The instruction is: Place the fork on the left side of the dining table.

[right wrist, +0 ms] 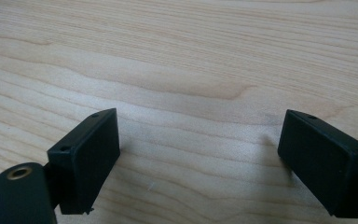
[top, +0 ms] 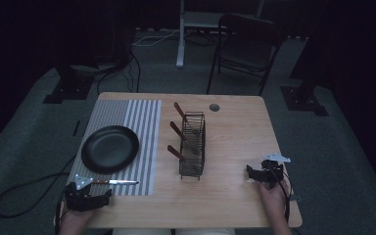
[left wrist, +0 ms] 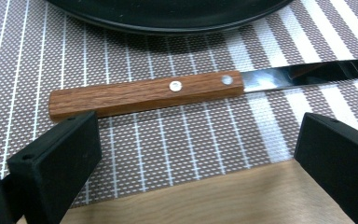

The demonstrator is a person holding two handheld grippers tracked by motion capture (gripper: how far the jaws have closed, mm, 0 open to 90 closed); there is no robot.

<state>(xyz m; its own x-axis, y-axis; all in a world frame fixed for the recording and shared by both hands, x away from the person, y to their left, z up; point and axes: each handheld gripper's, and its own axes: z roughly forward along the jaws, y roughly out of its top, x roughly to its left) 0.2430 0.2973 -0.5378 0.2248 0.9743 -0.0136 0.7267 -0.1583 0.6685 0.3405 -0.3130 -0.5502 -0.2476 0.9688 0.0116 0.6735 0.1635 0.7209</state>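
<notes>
Knife (left wrist: 168, 91), wooden-handled, lies flat on the striped placemat (top: 142, 127) just below the black plate (top: 110, 148), blade pointing toward the wire rack (top: 192, 146). Left gripper (left wrist: 193, 158) hovers just short of its handle, jaws wide and empty. Right gripper (top: 260, 172) waits over bare wood, jaws also wide. Three more handles stand in the rack, so the place setting looks barely begun (one piece laid). Pale wooden surface (top: 235, 142); dim carpeted room, a chair (top: 247, 44) behind.
</notes>
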